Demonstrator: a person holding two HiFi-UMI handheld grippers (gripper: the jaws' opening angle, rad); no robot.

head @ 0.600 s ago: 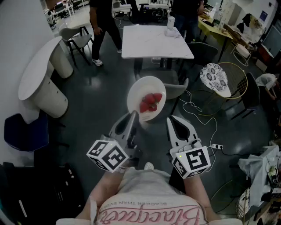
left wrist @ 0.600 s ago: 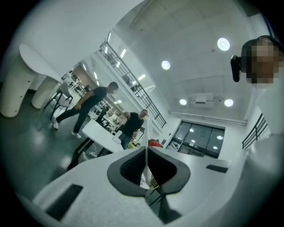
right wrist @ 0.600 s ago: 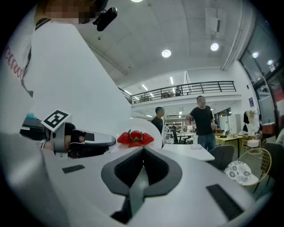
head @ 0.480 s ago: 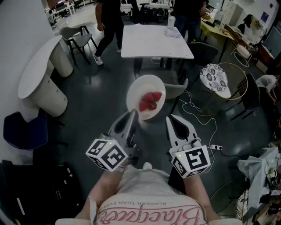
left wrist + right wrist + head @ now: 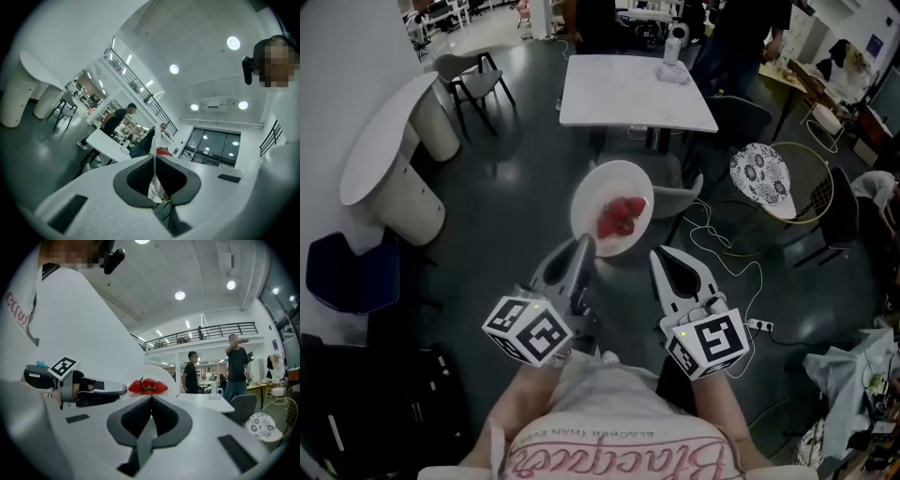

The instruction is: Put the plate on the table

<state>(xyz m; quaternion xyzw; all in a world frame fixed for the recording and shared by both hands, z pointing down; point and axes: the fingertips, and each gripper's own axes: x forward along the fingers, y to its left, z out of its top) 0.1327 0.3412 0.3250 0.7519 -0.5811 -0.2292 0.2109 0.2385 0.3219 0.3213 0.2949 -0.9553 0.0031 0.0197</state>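
Note:
A white plate with red strawberries hangs above the dark floor, short of the white square table. My left gripper is shut on the plate's near rim. In the left gripper view the plate stands edge-on between the pads. My right gripper sits just right of the plate, shut and empty. The right gripper view shows its closed tips, with the strawberries, the plate and the left gripper beyond them.
A white object stands at the table's far edge. A grey chair is below the plate, a patterned-cushion wire chair to the right, and cables trail on the floor. A curved white counter runs along the left. People stand behind the table.
The plate and both grippers have hardly moved. The person walking left of the table has gone out of view at the top.

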